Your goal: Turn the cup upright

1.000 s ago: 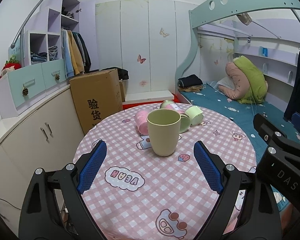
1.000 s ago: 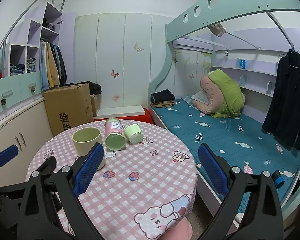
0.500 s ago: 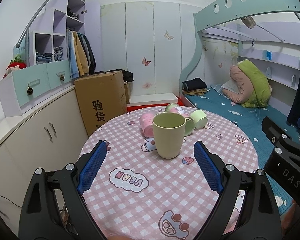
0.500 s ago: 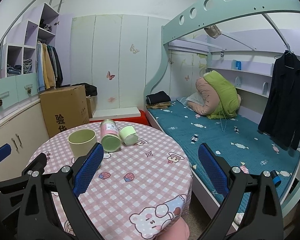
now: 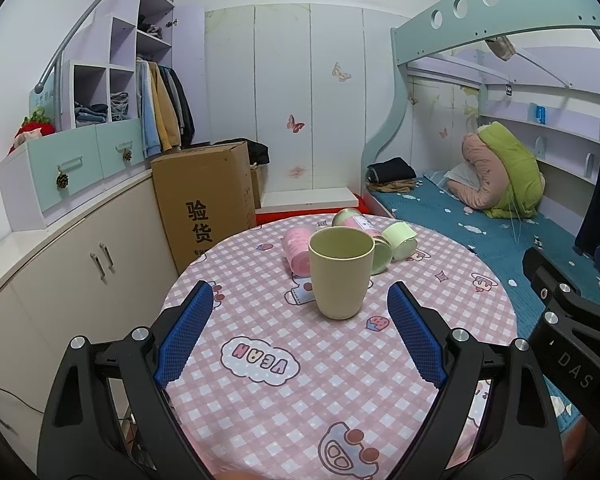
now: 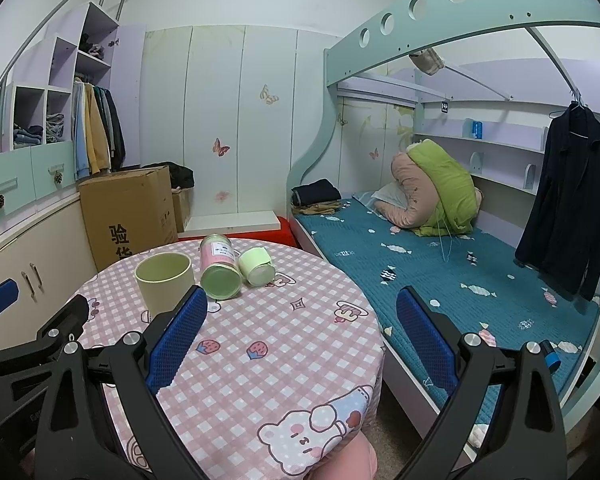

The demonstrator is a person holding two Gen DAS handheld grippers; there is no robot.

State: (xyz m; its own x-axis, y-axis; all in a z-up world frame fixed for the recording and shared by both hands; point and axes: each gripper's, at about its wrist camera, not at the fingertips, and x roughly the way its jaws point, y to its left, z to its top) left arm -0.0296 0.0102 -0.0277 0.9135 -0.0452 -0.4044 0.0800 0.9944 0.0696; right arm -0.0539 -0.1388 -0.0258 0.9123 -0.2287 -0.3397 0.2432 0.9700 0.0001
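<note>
A beige cup [image 5: 341, 272] stands upright on the round table with the pink checked cloth [image 5: 340, 380]; it also shows in the right wrist view [image 6: 165, 284]. My left gripper [image 5: 300, 336] is open and empty, a short way back from the cup and centred on it. My right gripper [image 6: 298, 344] is open and empty, over the table's right edge, right of the cup. Behind the cup a pink cup [image 5: 296, 250], a green-and-pink canister [image 6: 218, 268] and a small green cup [image 6: 257, 266] lie on their sides.
A cardboard box [image 5: 206, 204] and low cabinets [image 5: 80, 264] stand left of the table. A bed with a teal cover [image 6: 440, 280] runs along the right. The right gripper's body [image 5: 572, 344] shows at the right of the left wrist view.
Both grippers have drawn back and risen a little from the table, so the cups look smaller and farther away. The beige cup has stayed upright in place.
</note>
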